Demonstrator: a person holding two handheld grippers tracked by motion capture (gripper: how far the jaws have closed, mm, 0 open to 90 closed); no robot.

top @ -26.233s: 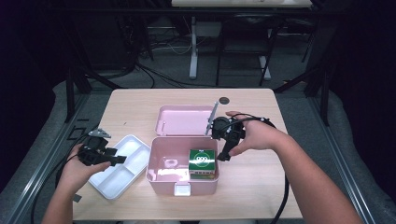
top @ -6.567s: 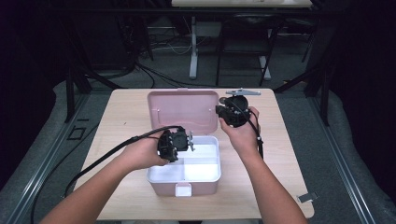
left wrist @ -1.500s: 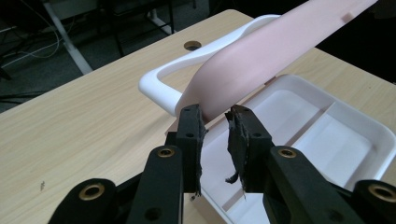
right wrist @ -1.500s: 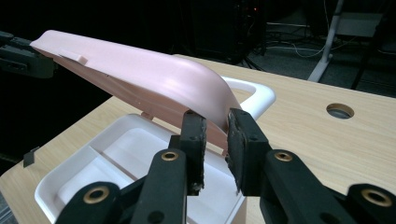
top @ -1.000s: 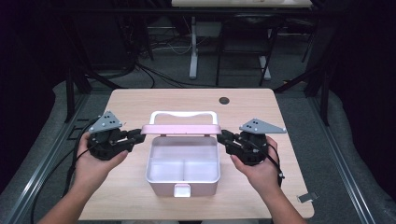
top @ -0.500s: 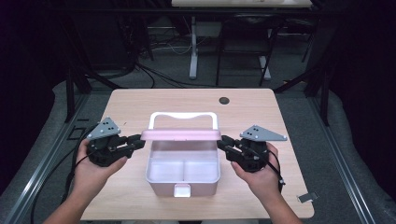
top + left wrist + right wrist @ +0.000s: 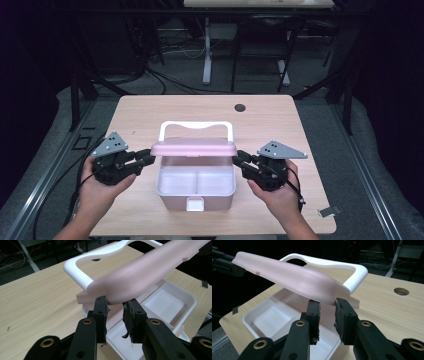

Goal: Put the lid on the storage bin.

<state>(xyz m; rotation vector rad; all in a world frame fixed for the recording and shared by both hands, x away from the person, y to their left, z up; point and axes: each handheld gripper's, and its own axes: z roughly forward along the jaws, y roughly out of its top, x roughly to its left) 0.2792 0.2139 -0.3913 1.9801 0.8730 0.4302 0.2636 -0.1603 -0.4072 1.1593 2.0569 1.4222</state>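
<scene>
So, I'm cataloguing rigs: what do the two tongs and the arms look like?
Both the left tongs and right tongs are black, with round brass-coloured rivets, worn dark pads, a grey three-cornered plate on top, and a black trailing cable. Forearms are bare, no sleeves in view.

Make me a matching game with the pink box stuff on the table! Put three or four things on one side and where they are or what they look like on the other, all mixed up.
Things:
1. pink lid
2. white handle
3. white tray
4. round hole in the table

Descriptions:
A. sits inside the open pink box, split into two compartments
B. far side of the tabletop, dark
C. half-closed, with the left gripper and the right gripper at its two ends
D. a loop sticking out beyond the lid's far edge

Pairs: 1-C, 2-D, 3-A, 4-B
</scene>
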